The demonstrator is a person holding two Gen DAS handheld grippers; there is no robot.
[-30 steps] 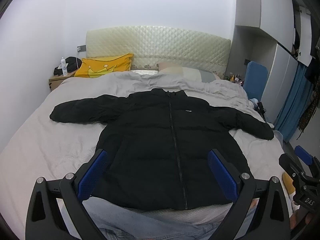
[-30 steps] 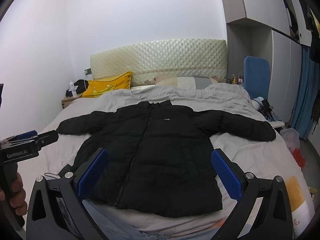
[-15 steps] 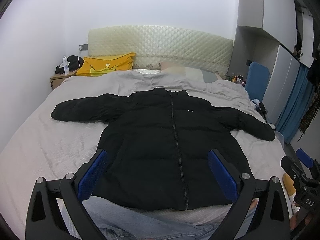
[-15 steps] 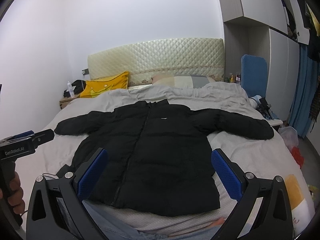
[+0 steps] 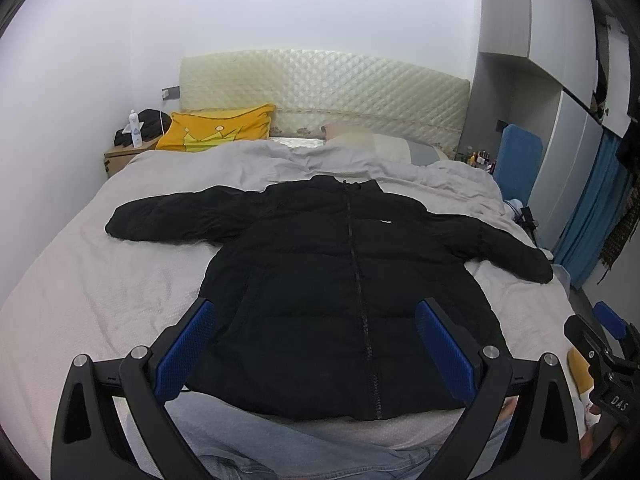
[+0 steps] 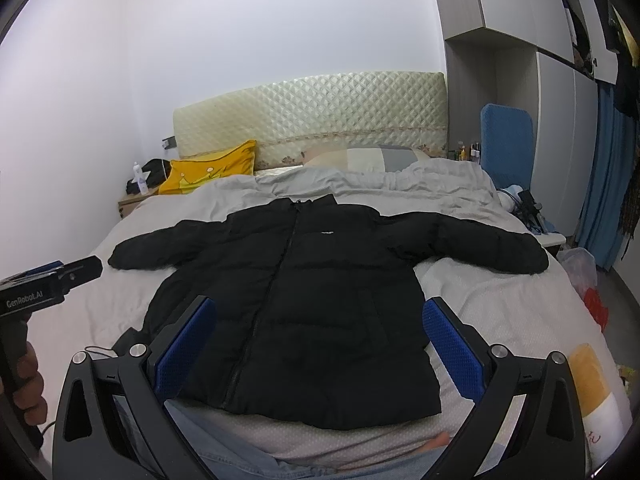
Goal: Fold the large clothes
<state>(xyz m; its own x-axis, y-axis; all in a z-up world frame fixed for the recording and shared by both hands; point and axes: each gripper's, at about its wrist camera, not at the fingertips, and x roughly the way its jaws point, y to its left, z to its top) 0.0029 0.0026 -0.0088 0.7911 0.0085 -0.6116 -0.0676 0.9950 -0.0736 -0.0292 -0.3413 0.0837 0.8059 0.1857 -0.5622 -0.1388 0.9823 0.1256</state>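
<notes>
A black puffer jacket (image 5: 348,280) lay flat, zipped and sleeves outspread, on the grey bed (image 5: 80,288). The left gripper (image 5: 316,332) and right gripper (image 6: 320,332), jaws wide and empty, had barely shifted in a second, so folding seemingly hadn't begun. Only the right view showed a red bag (image 6: 596,308).

Black puffer jacket (image 5: 344,292) with a small white chest logo (image 5: 385,221), on a pale grey-beige bedsheet (image 5: 80,292). Cream diamond-quilted headboard (image 5: 320,92). Yellow pillow (image 5: 220,130) printed with a lighter yellow crown. Pillow (image 6: 368,159) in beige, white and grey blocks. Blue textured pads on black frames: left gripper (image 5: 316,348), right gripper (image 6: 320,344). Blue curtain (image 6: 608,176), blue chair back (image 6: 506,140). White walls, grey-white wardrobe (image 6: 516,52). Light blue denim (image 5: 280,452) at the bottom edge.
</notes>
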